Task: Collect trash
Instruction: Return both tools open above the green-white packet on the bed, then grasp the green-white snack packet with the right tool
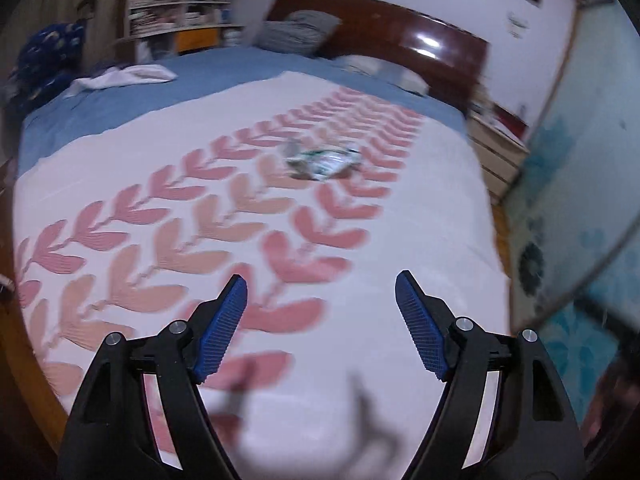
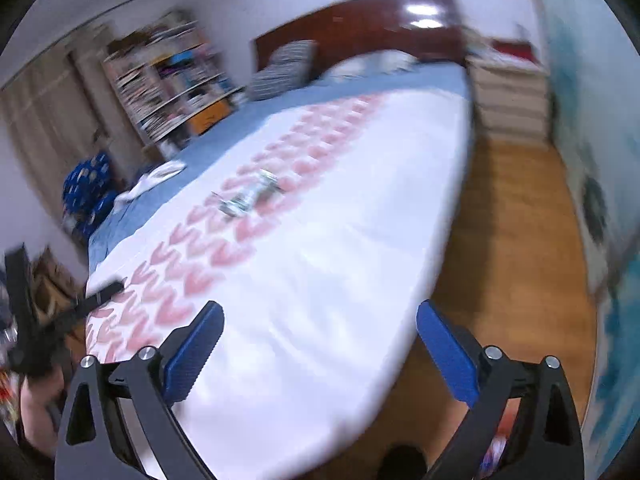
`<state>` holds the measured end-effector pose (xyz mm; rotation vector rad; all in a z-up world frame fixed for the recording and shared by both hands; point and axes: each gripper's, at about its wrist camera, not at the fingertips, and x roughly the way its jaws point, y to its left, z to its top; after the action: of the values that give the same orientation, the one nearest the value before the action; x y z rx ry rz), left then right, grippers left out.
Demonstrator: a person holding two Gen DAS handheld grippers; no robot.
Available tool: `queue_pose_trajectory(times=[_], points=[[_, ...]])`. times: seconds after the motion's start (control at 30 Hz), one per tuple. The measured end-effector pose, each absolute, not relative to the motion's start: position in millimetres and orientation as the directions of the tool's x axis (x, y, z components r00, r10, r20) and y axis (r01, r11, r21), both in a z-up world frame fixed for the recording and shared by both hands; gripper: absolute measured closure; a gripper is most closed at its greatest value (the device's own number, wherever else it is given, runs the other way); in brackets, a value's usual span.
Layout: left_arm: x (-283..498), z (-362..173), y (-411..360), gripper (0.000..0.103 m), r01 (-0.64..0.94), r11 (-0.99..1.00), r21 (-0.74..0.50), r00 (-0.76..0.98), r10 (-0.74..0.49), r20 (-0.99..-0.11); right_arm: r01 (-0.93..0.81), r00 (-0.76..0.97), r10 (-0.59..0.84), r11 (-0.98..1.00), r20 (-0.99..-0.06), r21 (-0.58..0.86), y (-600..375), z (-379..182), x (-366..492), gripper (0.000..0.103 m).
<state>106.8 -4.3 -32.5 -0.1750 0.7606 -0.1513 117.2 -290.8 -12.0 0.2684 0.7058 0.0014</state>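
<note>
A crumpled green-and-white wrapper [image 1: 322, 162] lies on the white bedspread with pink leaf patterns [image 1: 420, 216], near the bed's middle. It also shows in the right wrist view [image 2: 250, 196]. My left gripper [image 1: 321, 284] is open and empty, well short of the wrapper above the bedspread. My right gripper [image 2: 320, 312] is open and empty over the bed's near right edge, far from the wrapper. The left gripper shows blurred at the left edge of the right wrist view [image 2: 86, 300].
A blue sheet [image 1: 132, 100] covers the bed's far part, with a white cloth [image 1: 124, 77], pillows [image 1: 296, 32] and a dark headboard [image 1: 400, 32]. Bookshelves [image 2: 172, 80] stand at the back left. A drawer unit [image 2: 512, 100] and wooden floor [image 2: 508, 240] lie right.
</note>
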Motion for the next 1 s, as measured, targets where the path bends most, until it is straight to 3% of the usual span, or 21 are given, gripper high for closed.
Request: queue_pose_trajectory(times=[0.07,0.17,0.33,0.6,0.63,0.67,0.73,0.77,1.0], points=[[117,-39,8,0.023,0.055,0.982,-0.179,0.719,-0.164,-0.675,0.053,0.759,0.059,0.987,-0.648,0.152,-267,-4,171,0.007],[135,-51,23,0.023,0.052,0.985,-0.164,0.700,-0.153,-0.698,0.007,0.742,0.105,0.986,-0.662,0.165,-235,-6,267,0.007],[157,-64,52,0.023,-0.014,0.965,-0.261,0.664,-0.186,-0.725,0.023,0.707,0.069,0.993,-0.704,0.120,-191,-35,384,0.007],[189,-74,71,0.023,-0.065,0.932,-0.356,0.625,-0.240,-0.743,0.249,0.606,0.060,0.933,-0.793,0.260,-191,-114,506,0.009],[194,-77,71,0.023,-0.065,0.931,-0.360,0.620,-0.245,-0.745,0.260,0.591,0.063,0.929,-0.804,0.264,-191,-123,514,0.022],[198,-79,70,0.023,-0.061,0.931,-0.360,0.615,-0.249,-0.748,0.267,0.577,0.082,0.921,-0.813,0.283,-190,-132,521,0.050],[204,-80,72,0.023,-0.056,0.918,-0.393,0.614,-0.279,-0.738,0.283,0.563,0.130,0.898,-0.816,0.338,-193,-147,525,0.081],[205,-81,74,0.023,-0.062,0.911,-0.407,0.616,-0.286,-0.734,0.279,0.568,0.147,0.892,-0.810,0.357,-193,-151,520,0.087],[207,-93,85,0.023,-0.104,0.847,-0.522,0.617,-0.357,-0.702,0.193,0.574,0.235,0.892,-0.785,0.409,-195,-153,481,0.094]])
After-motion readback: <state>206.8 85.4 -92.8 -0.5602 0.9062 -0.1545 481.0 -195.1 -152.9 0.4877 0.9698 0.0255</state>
